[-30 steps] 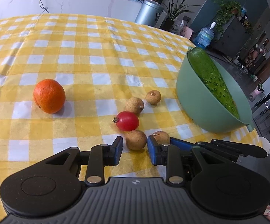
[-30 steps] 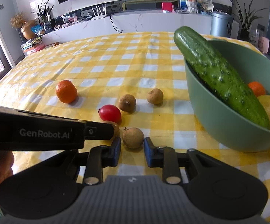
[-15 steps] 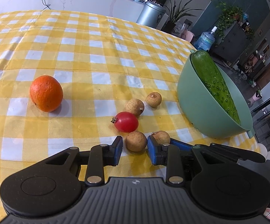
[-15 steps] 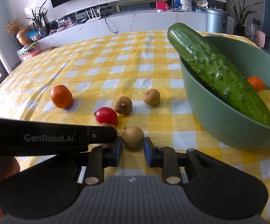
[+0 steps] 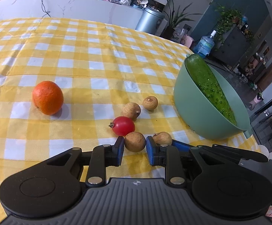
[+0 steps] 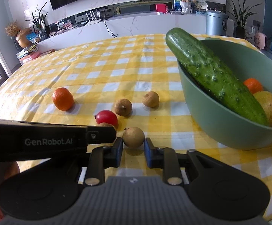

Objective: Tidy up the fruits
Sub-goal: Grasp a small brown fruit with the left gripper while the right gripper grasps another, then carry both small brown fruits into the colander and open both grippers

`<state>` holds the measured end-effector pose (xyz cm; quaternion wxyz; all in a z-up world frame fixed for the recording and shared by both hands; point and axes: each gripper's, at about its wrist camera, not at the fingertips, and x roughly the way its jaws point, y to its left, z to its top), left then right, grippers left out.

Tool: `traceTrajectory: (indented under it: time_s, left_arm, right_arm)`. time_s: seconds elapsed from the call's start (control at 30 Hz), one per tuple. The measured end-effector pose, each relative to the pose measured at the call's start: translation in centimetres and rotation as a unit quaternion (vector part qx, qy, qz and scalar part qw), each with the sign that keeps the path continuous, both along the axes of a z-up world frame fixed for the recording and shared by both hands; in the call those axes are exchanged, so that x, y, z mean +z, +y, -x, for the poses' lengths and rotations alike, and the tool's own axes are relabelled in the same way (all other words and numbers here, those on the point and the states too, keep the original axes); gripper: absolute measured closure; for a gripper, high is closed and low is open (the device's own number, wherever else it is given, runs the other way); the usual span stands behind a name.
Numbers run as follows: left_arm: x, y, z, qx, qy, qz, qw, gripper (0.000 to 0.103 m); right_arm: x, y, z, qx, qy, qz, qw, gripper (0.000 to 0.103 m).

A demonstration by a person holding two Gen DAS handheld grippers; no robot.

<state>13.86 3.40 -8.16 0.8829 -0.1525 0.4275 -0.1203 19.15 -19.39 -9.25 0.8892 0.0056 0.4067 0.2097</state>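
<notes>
Several brown longans, a red cherry tomato [image 5: 123, 125] and an orange [image 5: 47, 97] lie on the yellow checked tablecloth [image 5: 79, 60]. My left gripper [image 5: 135, 146] has its jaws close on both sides of one longan [image 5: 135, 141]. My right gripper [image 6: 133, 146] has its jaws close on both sides of another longan [image 6: 133, 137], which seems lifted off the cloth. A green bowl [image 6: 216, 123] at right holds a cucumber [image 6: 211, 73], an orange and a yellowish fruit.
Two more longans [image 5: 131, 109] [image 5: 150, 103] lie beyond the tomato. The left gripper's body [image 6: 47, 140] crosses the right wrist view at left. The table edge is just right of the bowl; a counter [image 6: 136, 26] stands behind.
Both grippers moved forward so each longan now sits between the fingertips. The right gripper's longan now casts a shadow beneath it.
</notes>
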Motion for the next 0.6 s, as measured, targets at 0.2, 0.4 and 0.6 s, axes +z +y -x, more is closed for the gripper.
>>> traceTrajectory:
  time_s: [0.2, 0.4, 0.6]
  left_arm:
    - [1.9, 0.0, 1.5, 0.02, -0.031, -0.017, 0.9992, 0.075]
    - [4.3, -0.8, 2.9, 0.036, -0.062, -0.045, 0.9964, 0.075]
    - [7.3, -2.9, 4.1, 0.029, -0.11, -0.073, 0.9908, 0.075]
  right_arm:
    - [1.5, -0.7, 1.5, 0.002, -0.039, -0.005, 0.999, 0.082]
    - [3.5, -2.0, 3.5, -0.003, -0.087, 0.0, 0.996, 0.082]
    - [6.0, -3.9, 5.0, -0.017, -0.134, -0.002, 0.991, 0.082]
